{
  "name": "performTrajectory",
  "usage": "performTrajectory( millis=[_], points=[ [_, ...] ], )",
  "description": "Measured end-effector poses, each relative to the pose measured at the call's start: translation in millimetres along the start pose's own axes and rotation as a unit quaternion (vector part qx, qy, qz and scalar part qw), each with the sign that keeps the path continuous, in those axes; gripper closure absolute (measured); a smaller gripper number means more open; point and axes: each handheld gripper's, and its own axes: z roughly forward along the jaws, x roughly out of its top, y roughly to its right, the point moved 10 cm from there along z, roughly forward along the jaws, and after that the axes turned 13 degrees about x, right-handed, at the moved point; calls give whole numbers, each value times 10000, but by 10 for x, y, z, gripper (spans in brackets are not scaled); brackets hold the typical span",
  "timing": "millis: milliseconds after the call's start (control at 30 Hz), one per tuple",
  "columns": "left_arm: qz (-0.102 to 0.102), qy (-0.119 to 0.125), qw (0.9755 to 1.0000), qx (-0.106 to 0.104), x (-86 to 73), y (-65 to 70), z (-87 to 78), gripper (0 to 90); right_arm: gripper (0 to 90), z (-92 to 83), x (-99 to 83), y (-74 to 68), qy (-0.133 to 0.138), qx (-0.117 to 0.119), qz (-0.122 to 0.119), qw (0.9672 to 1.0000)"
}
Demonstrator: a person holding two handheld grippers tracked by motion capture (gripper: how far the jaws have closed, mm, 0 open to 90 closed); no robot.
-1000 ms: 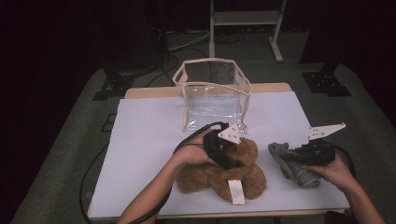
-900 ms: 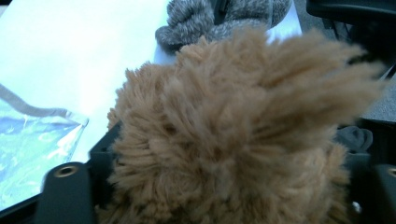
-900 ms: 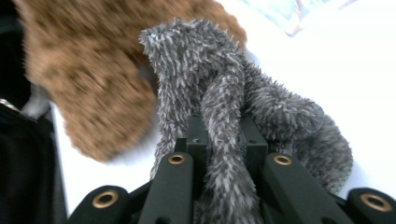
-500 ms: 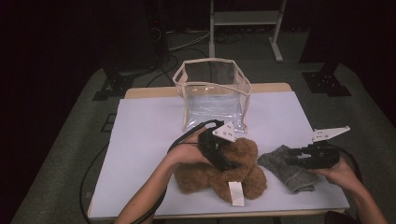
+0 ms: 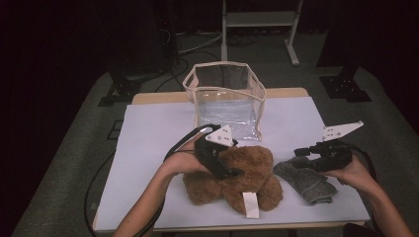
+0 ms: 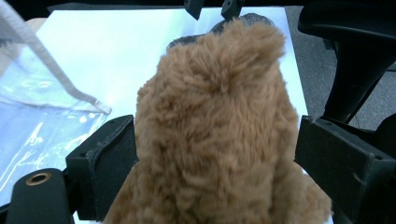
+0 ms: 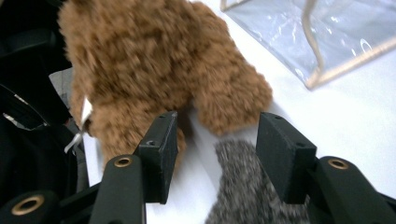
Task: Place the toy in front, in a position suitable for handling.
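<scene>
A brown plush bear lies on the white table with a white tag at its front. My left gripper sits over the bear's left part. In the left gripper view the bear stands between the jaws of that gripper, which have just been opening; the fur brushes both pads. A grey woolly cloth lies right of the bear. My right gripper hovers just above it, its jaws just opened. In the right gripper view the cloth lies loose below that gripper.
A clear plastic bag with beige trim stands open at the back middle of the table, just behind the bear; it is also in the right gripper view. A cable runs from the left gripper off the table's left side. Dark floor surrounds the table.
The right gripper opened, let go of the grey cloth and drew back to the right and up; the cloth now lies flat. The left gripper shifted slightly left over the bear and widened.
</scene>
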Motion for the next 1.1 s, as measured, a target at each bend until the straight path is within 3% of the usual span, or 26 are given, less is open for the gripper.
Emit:
performTrajectory(
  millis=[533, 567, 1100],
  points=[
    [-441, 144, 9980, 440, -310, -155, -367, 88, 429, 133, 501, -86, -183, 214, -339, 9990],
    [-483, 94, 9972, 561, -363, -178, -408, 88, 421, 147, 562, -94, -224, 246, -356, 9988],
    [-901, 124, 9901, 1066, -679, -278, -649, 74, 397, 320, 973, -55, -474, 392, -598, 9963]
  ],
)
